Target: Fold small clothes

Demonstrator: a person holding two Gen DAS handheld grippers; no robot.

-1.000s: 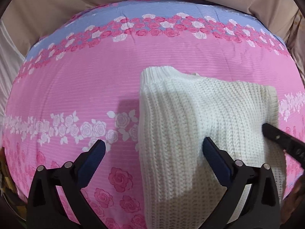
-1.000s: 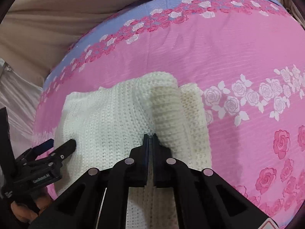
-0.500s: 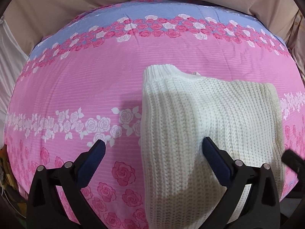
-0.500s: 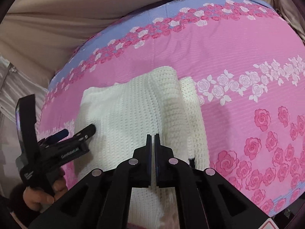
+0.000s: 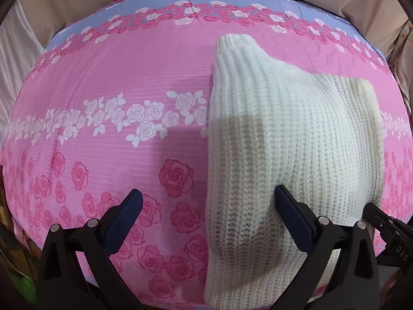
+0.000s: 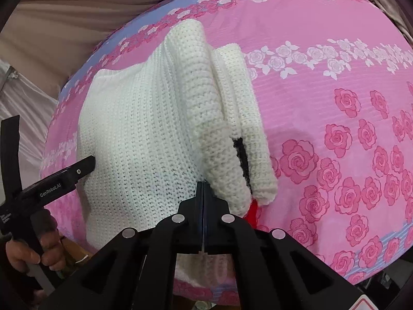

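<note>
A pink rose-printed bedcover (image 5: 108,95) filled both views, its near edge cut off. On it lay a cream knit sweater (image 5: 289,139), folded, with a rolled sleeve (image 6: 206,108) along its right side; a dark patch and a red scrap by the sleeve's end were hard to identify. The right gripper (image 6: 203,193) had its fingers clenched on the sweater's near edge. The left gripper (image 5: 206,206) stood released, one finger over the sweater, one over bedcover.

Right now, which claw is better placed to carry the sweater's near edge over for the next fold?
Right claw: shut at the sweater edge. Left claw open, holding nothing.
</note>
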